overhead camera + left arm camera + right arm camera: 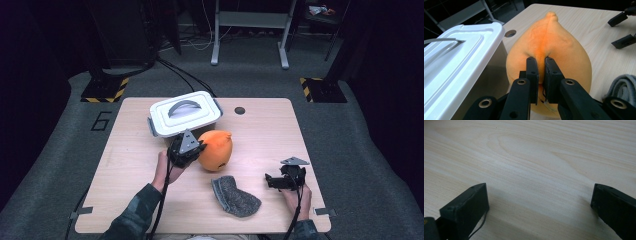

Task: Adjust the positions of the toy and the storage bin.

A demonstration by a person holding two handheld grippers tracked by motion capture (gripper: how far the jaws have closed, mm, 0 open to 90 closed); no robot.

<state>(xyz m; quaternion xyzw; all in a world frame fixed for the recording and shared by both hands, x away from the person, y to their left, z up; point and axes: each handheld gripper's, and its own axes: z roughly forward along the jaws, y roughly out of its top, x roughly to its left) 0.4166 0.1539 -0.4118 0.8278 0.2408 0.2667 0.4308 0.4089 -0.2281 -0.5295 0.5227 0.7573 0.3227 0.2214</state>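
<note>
Beside white bin [185, 116], L gripper [541, 65] pinches orange plush [554, 47].

Light falls from above onto the pale table [260, 130], leaving the room around it dim to near black, and the high view is soft and low in detail. In the left gripper view a warm glow marks the orange plush [554, 50] just ahead of the pinched jaws, while the white box lid [456, 57] beside them glares. The right gripper [539, 202] has blurred, out-of-focus jaws casting soft shadows on the wood between them.
</note>
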